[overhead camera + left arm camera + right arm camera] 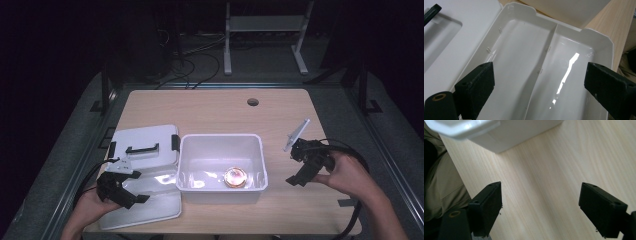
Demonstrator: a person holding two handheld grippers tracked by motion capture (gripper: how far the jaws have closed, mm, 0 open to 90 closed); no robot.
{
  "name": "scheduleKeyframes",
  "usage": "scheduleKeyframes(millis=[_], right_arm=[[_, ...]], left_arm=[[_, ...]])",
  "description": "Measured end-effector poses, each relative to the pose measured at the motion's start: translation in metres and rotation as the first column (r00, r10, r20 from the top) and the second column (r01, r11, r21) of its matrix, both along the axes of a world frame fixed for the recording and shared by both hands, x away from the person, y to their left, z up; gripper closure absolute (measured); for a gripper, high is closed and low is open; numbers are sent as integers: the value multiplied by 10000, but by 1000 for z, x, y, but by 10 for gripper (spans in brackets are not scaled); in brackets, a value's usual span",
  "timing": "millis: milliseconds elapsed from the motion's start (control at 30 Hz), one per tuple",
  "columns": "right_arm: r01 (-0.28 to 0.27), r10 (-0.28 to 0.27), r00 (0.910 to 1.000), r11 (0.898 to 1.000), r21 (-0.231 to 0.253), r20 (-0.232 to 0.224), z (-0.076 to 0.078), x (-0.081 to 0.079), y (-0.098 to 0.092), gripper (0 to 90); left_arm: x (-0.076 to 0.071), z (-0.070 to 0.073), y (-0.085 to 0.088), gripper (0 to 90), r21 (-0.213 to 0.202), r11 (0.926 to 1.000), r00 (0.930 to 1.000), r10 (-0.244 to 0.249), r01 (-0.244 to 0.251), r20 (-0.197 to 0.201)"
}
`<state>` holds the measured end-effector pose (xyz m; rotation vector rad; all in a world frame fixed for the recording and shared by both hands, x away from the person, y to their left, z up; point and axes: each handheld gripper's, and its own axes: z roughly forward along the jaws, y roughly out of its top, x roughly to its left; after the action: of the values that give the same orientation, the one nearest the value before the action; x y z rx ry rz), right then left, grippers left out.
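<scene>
One white bin (220, 150) sits near the middle of the table's (210, 107) front half, open side up, so its inside can be reached from above; a single small round object (235, 177), shiny and orange-tinted, lies on its floor toward the front right corner, and what it is cannot be told. To the bin's left, by the table's left edge, lies one white lid (145, 142) with a black handle and two black side clips, set flat and out of the way, probably so the bin stays open. In front of the lid, at the front left corner, lies one shallow white tray (544, 50), split by a rib into two compartments, both empty. The left gripper (122, 187) hovers over this tray with jaws wide apart and nothing between them, seemingly lined up to take it. The right gripper (306, 170) is held just right of the bin, over bare wood, jaws likewise wide and empty, waiting clear of the bin's wall. Two grippers, three white plastic pieces, one small object.
</scene>
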<state>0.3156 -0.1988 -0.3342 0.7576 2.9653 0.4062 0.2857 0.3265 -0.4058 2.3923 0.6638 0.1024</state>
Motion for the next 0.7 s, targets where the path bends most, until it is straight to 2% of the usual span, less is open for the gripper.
scheduleKeyframes(millis=[167,200,500,633,700], right_arm=[[331,-330,9995,9992,208,-25,-14,-8,-12,184],[512,-512,9987,9984,236,-17,-21,-12,-17,184],[984,-987,9951,9928,676,11,-48,-24,-28,184],[1395,-1425,9895,9850,1020,228,-61,-34,-33,180],[1425,-1463,9889,9832,1143,260,-63,-35,-34,180]], left_arm=[[0,0,-1,91,70,10000,10000,-40,40,20],[0,0,-2,91,114,9999,10000,-78,78,6],[0,-1,-4,91,189,9998,10000,-81,82,-28],[1,-1,-5,91,279,9995,9998,-162,164,-63],[1,-1,-5,91,319,9993,9998,-187,189,-56]])
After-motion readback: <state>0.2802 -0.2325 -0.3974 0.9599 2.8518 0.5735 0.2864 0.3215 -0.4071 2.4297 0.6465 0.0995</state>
